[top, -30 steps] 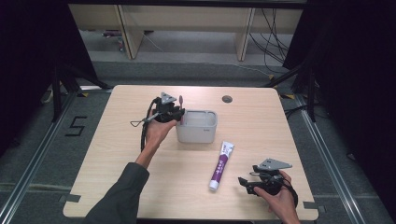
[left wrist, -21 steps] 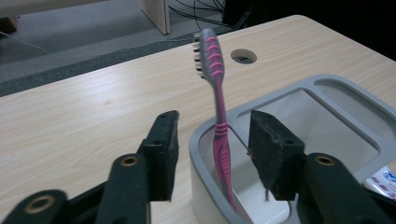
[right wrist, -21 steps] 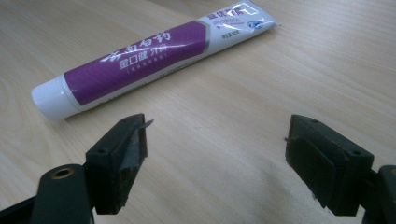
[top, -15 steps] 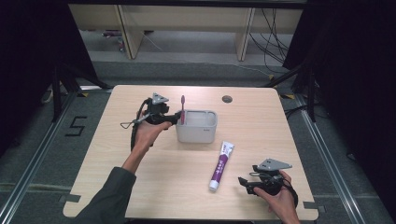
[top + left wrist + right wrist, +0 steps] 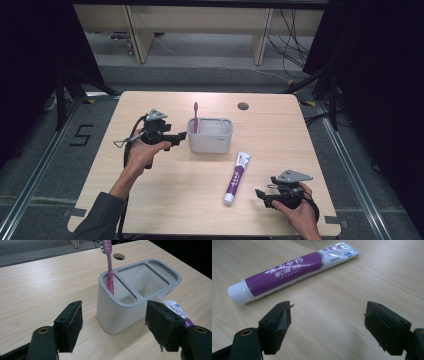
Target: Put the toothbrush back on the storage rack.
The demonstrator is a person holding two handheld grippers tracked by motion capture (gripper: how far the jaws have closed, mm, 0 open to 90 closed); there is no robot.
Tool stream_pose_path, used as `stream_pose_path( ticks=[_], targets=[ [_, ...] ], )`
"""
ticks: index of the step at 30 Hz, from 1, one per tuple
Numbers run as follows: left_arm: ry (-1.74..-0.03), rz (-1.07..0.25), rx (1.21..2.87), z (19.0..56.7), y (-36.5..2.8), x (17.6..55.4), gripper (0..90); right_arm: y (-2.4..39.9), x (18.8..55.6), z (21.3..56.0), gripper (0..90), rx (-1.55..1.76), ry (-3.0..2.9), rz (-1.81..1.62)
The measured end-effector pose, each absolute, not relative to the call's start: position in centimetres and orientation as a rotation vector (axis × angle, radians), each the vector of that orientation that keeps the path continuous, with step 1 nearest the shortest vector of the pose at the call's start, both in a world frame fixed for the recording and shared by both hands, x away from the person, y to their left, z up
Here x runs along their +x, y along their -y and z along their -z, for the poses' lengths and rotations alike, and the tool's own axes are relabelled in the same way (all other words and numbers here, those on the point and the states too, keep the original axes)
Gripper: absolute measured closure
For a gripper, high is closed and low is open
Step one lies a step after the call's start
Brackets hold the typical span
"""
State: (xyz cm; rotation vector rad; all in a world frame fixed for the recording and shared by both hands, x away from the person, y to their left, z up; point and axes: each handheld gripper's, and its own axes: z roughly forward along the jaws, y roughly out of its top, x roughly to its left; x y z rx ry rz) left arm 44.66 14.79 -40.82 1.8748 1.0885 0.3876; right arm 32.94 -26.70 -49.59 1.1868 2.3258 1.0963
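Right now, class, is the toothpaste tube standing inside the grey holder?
No: the toothpaste tube lies flat on the table, apart from the grey holder, which holds the pink toothbrush.

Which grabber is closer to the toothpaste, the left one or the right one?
Right. The right gripper sits just beside the toothpaste, near its cap end, jaws open. The left gripper is farther off, on the other side of the grey holder.

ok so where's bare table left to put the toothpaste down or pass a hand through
The widest bare patch is the near-left table, between the left gripper and the toothpaste. The far strip behind the holder is free apart from the cable hole. It is tight between holder, toothpaste and right gripper.
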Motion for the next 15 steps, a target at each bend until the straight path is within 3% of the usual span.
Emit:
stream_pose_path(
  ticks=[15],
  targets=[
    [-1.088, -0.388, 1.826, 42.2, -16.1, 41.6, 21.8, 26.7, 33.0, 49.6, 22.3, 1.2, -2.328, -1.104]
  ],
)
